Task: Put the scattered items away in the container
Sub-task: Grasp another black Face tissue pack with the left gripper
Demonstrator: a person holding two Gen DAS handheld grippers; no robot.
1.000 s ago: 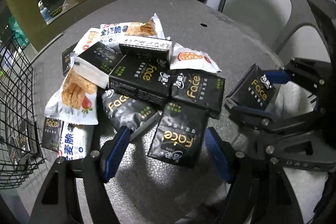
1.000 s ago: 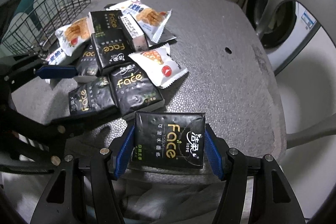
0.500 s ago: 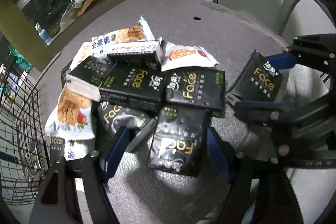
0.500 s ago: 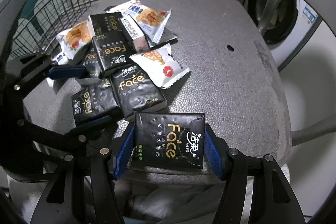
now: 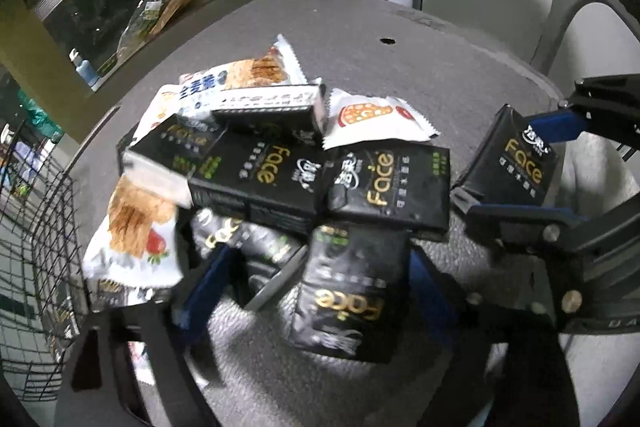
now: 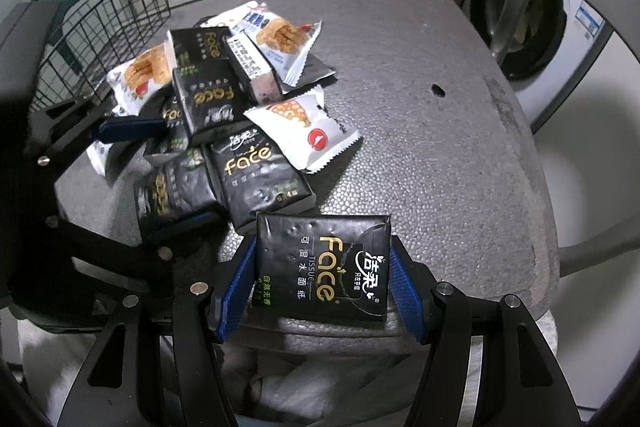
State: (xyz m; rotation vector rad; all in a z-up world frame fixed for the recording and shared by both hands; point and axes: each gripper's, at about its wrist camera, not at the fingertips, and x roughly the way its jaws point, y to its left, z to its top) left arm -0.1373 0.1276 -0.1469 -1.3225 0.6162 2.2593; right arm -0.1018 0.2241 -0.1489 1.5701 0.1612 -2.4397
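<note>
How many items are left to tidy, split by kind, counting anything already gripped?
Black Face tissue packs: 7, one in the right gripper
White snack packets: 5
Patterned box: 1
Total: 13 visible; more may be hidden underneath.
</note>
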